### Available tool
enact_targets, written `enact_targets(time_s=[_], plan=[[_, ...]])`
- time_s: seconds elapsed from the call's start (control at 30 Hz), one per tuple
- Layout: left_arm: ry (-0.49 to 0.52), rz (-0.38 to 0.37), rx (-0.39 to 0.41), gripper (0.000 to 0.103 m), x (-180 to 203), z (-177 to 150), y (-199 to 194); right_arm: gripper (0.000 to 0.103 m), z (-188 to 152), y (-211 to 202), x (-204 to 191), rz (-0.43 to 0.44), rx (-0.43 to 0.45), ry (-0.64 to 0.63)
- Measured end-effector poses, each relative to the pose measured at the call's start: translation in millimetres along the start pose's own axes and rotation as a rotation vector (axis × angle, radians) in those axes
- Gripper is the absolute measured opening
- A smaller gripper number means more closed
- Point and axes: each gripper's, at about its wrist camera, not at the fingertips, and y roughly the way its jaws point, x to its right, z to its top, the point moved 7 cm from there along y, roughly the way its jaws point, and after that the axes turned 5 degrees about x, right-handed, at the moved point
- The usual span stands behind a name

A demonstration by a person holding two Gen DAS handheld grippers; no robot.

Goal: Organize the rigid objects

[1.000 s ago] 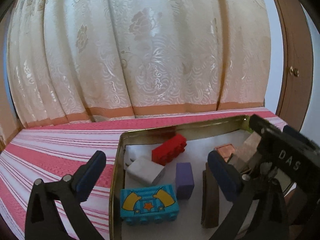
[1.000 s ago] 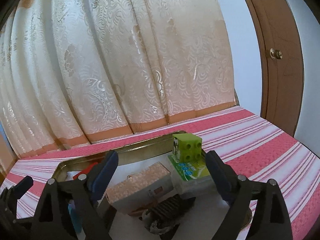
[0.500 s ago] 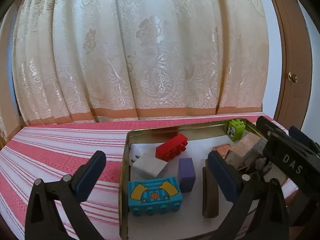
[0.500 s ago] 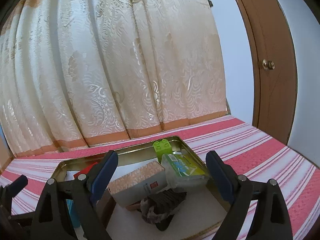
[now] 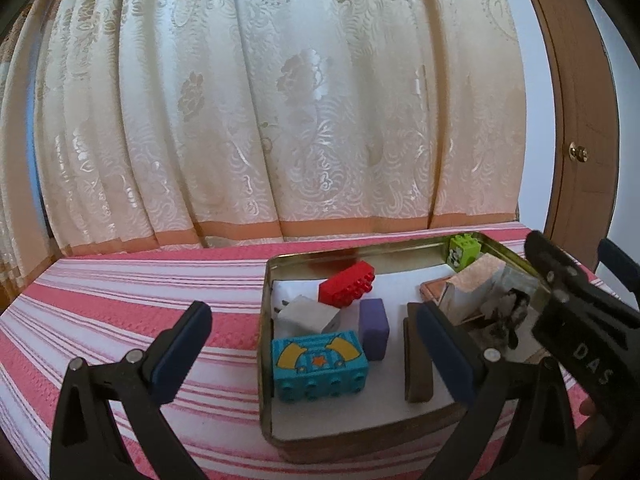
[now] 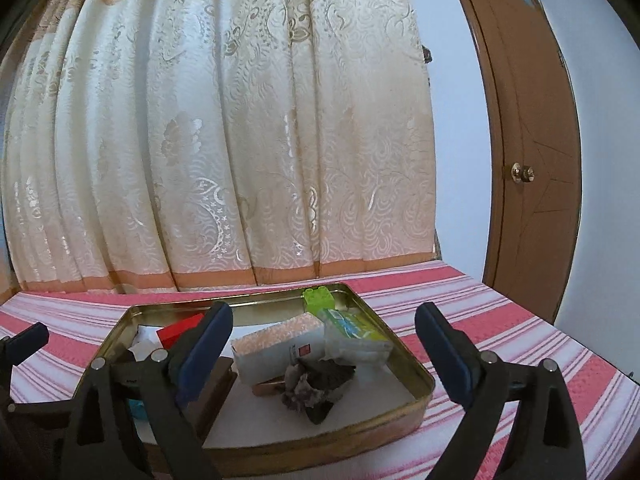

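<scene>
Task apparently near completion: gold metal tin tray (image 5: 267, 320) on pink-and-white striped cloth (image 5: 120, 300) already holding red studded brick (image 5: 347, 286), teal studded brick with yellow pattern (image 5: 318, 364), purple block (image 5: 374, 328), green studded brick (image 5: 463, 252) at far right corner, speckled peach box (image 6: 276, 340). No loose pieces visible on cloth. Left gripper (image 5: 312, 344) spread, empty; right gripper (image 6: 324, 344) opening, nothing between fingers. Raised tray rim the sole edge; open cloth left and right.
</scene>
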Motion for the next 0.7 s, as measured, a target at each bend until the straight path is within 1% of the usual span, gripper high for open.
enact_targets(time_s=[0.17,0.43,0.6,0.7], plan=[[-0.019,0.002,0.034,0.103,-6,0,-12,0.094,2,-16,4,-0.006,0.036,0.014],[-0.011,0.007,0.073,0.103,-9,1,-25,0.095,5,-35,8,-0.015,0.076,0.035],[-0.007,0.003,0.086,0.103,-8,2,-28,0.095,7,-42,9,-0.011,0.105,0.042],[-0.007,-0.001,0.088,0.103,-8,2,-29,0.095,8,-43,9,-0.011,0.108,0.036]])
